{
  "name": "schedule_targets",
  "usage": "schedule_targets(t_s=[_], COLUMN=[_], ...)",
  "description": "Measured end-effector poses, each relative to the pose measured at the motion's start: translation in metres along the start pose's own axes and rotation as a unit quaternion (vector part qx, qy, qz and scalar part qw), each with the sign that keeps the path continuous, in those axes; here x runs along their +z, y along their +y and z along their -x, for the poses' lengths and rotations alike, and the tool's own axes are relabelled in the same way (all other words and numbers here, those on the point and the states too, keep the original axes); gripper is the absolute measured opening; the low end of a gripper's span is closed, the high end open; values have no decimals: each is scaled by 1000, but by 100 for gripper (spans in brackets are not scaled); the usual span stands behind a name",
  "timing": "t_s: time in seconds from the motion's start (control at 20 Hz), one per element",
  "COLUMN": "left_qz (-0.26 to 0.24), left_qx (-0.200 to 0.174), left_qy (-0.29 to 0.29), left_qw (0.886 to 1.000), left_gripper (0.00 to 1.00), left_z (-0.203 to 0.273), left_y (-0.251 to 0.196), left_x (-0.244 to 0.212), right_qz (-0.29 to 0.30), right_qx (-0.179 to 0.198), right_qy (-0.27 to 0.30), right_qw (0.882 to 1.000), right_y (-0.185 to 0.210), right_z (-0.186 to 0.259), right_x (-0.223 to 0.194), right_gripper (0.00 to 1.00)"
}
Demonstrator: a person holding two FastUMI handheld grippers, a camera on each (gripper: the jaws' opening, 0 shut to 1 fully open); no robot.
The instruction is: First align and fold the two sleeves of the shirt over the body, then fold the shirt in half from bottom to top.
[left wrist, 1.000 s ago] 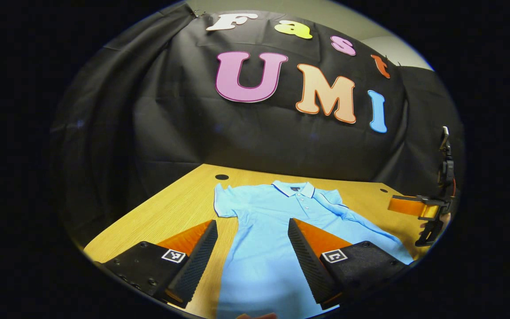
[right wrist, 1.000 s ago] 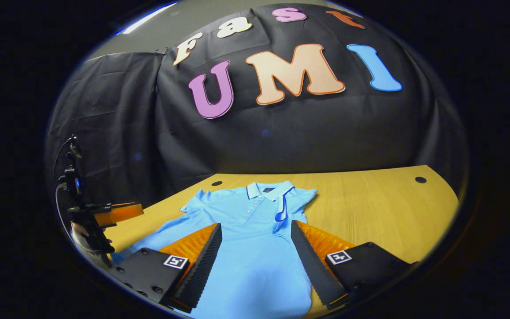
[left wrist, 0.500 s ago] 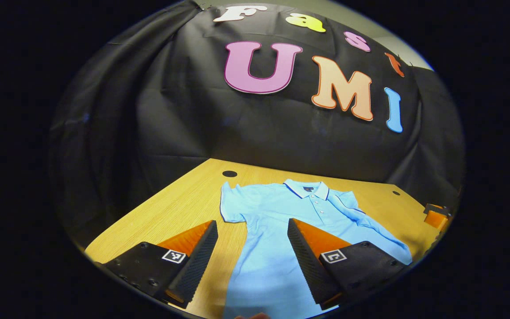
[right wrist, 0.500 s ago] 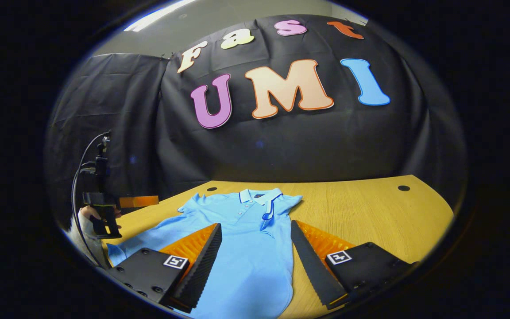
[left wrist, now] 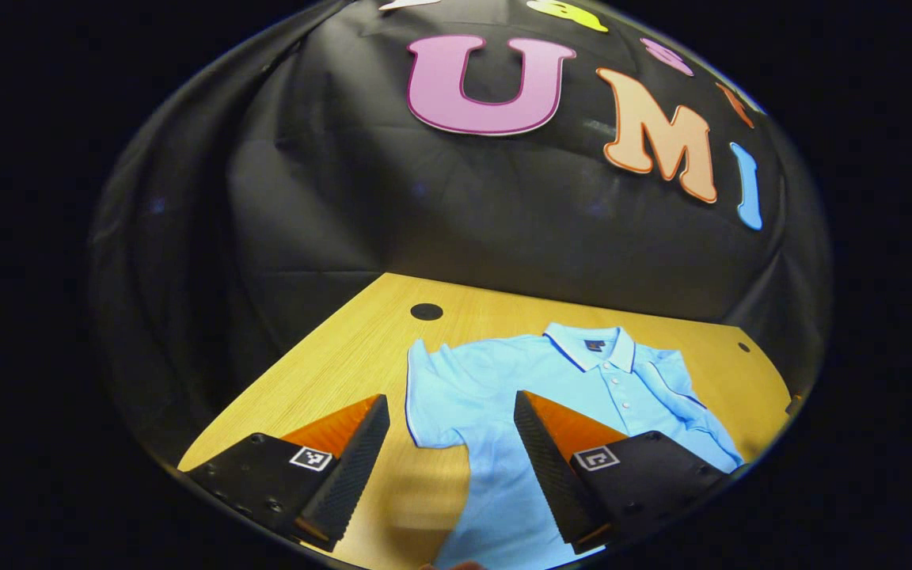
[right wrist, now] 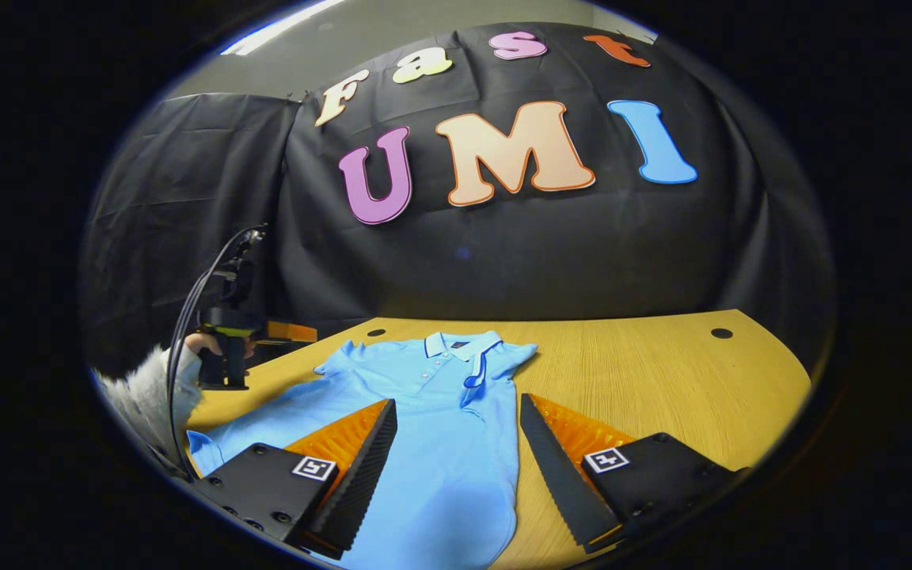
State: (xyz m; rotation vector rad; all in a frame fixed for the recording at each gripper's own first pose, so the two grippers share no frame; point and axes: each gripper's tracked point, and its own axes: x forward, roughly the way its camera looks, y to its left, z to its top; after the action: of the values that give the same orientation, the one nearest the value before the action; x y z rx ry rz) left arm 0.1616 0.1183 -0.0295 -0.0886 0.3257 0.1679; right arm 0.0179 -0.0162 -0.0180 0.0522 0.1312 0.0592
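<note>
A light blue polo shirt [left wrist: 551,388] lies flat on the wooden table [left wrist: 345,372], collar [left wrist: 592,354] at the far end. One short sleeve [left wrist: 436,392] is spread out to the side, just ahead of my open left gripper [left wrist: 452,443], which hovers over the shirt's edge. The other sleeve [right wrist: 478,372] is folded over the body [right wrist: 440,427], its dark trim showing. My right gripper [right wrist: 456,451] is open above the lower body, holding nothing. In the right gripper view the left gripper [right wrist: 294,332] is at the far left, held by a hand [right wrist: 201,344].
Round holes [left wrist: 427,311] [right wrist: 721,333] sit in the table top near its back edge. A fuzzy white sleeve [right wrist: 139,396] and a black cable [right wrist: 195,301] are at the left. Bare wood [right wrist: 662,380] stretches to the right of the shirt.
My left gripper has moved forward and leftward, bringing the spread sleeve in front of its fingers. My right gripper has drawn back a little and steadied. The shirt has not moved.
</note>
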Motion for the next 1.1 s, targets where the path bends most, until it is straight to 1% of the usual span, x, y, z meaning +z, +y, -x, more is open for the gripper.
schedule_targets(t_s=[0.1,0.15,0.2,0.25,0.3,0.45,0.75,0.9,1.0,1.1], left_qz=[-10,-12,-12,-12,-14,-15,3,3,-2,-8], left_qx=[1,-1,-7,-13,-12,-2,7,6,14,25], left_qy=[7,8,12,20,30,61,88,87,93,96], left_qw=[1000,1000,1000,1000,999,998,996,996,996,995], left_gripper=[94,94,94,94,94,94,92,89,88,82], left_z=[-24,-35,-44,-52,-60,-78,-92,-95,-99,-98], left_y=[6,9,8,7,10,17,28,25,25,29], left_x=[3,6,6,3,-2,-20,-39,-41,-45,-46], right_qz=[-1,-1,-2,-2,-2,-4,1,-3,-8,-14], right_qx=[-1,0,-2,-3,-5,-8,-11,-11,-13,-13], right_qy=[-6,-11,-13,-15,-17,-14,-23,-29,-27,-27], right_qw=[1000,1000,1000,1000,1000,1000,1000,1000,1000,999], right_y=[0,0,-2,-3,-5,-7,-6,-8,-11,-12], right_z=[3,4,5,6,7,7,14,16,16,16], right_x=[5,8,9,10,13,11,20,23,22,22], right_gripper=[98,94,98,94,98,98,98,98,98,98])
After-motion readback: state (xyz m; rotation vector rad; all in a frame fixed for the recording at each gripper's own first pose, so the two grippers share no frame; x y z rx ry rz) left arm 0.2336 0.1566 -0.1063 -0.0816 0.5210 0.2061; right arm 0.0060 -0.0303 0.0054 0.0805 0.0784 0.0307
